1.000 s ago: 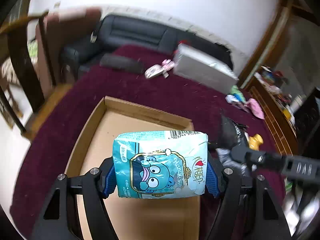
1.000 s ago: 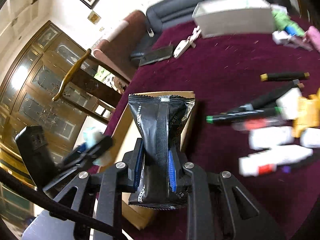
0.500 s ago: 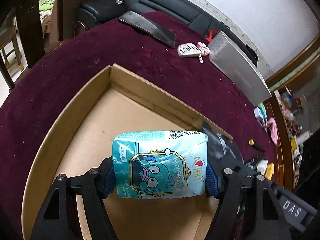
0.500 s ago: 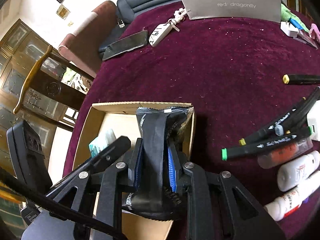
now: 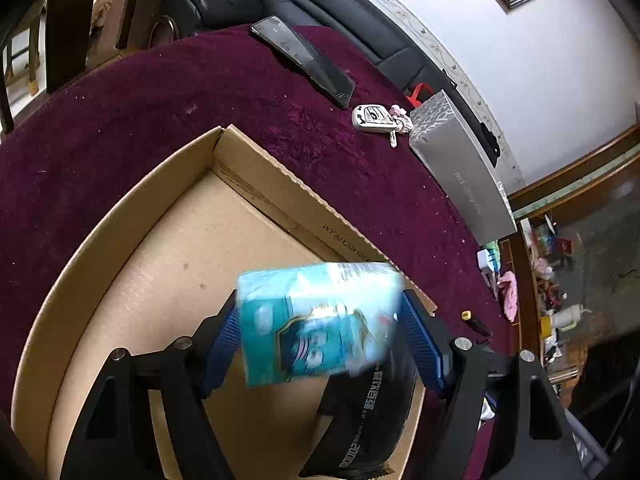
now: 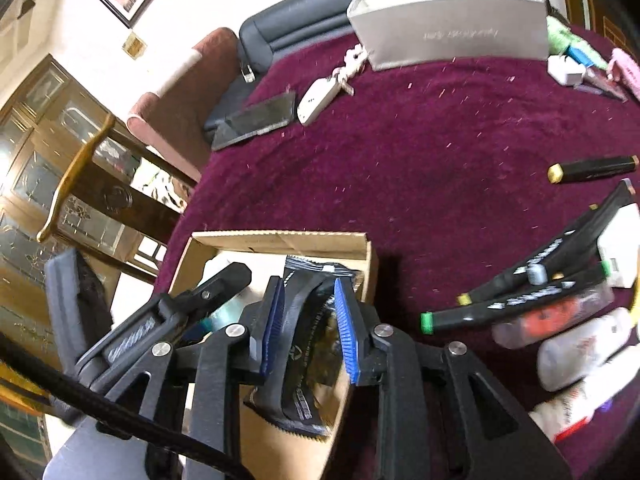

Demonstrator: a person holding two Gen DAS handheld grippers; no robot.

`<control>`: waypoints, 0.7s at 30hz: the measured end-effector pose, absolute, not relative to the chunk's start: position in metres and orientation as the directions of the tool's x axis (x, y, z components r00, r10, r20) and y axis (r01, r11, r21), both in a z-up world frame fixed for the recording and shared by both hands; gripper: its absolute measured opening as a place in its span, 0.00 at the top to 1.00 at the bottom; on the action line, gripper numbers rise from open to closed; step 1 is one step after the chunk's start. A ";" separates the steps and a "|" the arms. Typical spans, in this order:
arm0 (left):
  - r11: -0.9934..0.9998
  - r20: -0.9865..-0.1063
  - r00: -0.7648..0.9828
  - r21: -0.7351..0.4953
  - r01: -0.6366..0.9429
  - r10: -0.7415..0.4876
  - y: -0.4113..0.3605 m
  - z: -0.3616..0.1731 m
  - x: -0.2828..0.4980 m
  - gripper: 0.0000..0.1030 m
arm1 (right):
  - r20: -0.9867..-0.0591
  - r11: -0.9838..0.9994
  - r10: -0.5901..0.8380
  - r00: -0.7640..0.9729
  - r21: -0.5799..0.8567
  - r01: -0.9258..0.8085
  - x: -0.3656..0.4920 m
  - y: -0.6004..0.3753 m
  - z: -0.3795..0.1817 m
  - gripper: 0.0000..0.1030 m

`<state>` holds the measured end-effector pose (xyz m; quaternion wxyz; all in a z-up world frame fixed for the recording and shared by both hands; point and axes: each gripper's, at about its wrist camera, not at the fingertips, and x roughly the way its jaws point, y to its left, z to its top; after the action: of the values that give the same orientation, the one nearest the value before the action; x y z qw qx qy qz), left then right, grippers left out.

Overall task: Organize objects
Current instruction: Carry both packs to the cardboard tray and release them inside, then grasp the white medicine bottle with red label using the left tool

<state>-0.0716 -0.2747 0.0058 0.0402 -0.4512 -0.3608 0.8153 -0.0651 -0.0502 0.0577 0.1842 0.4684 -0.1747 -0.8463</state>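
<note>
As both hand-held grippers spread over the cardboard box [image 5: 256, 168], the blue packet [image 5: 320, 320] and black packet [image 6: 308, 344] drop free; the black one could catch the box's wall.

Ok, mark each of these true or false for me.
The cardboard box sits on a maroon cloth. True.
The phone lies inside the box. False: the phone lies on the cloth, outside the box.
A key fob lies beside the grey carton. True.
The markers are in the box. False: the markers lie on the cloth beside it.
The blue packet is over the box. True.
</note>
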 end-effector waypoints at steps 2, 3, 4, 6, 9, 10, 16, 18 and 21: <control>-0.709 -0.692 -0.594 -0.652 0.270 0.410 -0.278 0.005 -0.073 0.32 | -0.722 -0.877 -0.466 -0.511 0.455 0.156 -0.056 -0.044 0.064 0.77; -0.704 -0.690 -0.592 -0.657 0.271 0.416 -0.278 0.005 -0.072 0.32 | -0.716 -0.880 -0.460 -0.525 0.448 0.161 -0.048 -0.038 0.068 0.77; -0.709 -0.695 -0.583 -0.653 0.267 0.421 -0.276 0.006 -0.072 0.32 | -0.710 -0.881 -0.457 -0.536 0.444 0.163 -0.042 -0.033 0.072 0.77; -0.734 -0.702 -0.587 -0.631 0.251 0.403 -0.274 0.015 -0.066 0.32 | -0.696 -0.884 -0.451 -0.558 0.436 0.170 -0.030 -0.022 0.078 0.77; -0.751 -0.682 -0.622 -0.623 0.218 0.385 -0.269 0.041 -0.041 0.32 | -0.668 -0.886 -0.439 -0.601 0.435 0.163 -0.008 0.006 0.088 0.75; -0.764 -0.665 -0.641 -0.619 0.185 0.384 -0.263 0.055 -0.031 0.32 | -0.653 -0.887 -0.426 -0.626 0.436 0.149 0.003 0.024 0.092 0.73; -0.837 -0.609 -0.647 -0.541 -0.082 0.458 -0.180 0.101 0.009 0.31 | -0.629 -0.910 -0.298 -0.718 0.413 0.016 0.045 0.100 0.087 0.54; -0.852 -0.644 -0.590 -0.498 -0.160 0.487 -0.140 0.095 0.005 0.32 | -0.641 -0.898 -0.286 -0.713 0.439 -0.034 0.053 0.124 0.075 0.55; -0.886 -0.703 -0.540 -0.378 -0.267 0.463 -0.087 0.078 0.014 0.32 | -0.654 -0.882 -0.262 -0.710 0.461 -0.100 0.064 0.153 0.057 0.55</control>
<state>0.0137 -0.0867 0.0782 0.2097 -0.4313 -0.1131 0.8702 0.0643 0.1526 0.0567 0.0453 0.3783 -0.2387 -0.8932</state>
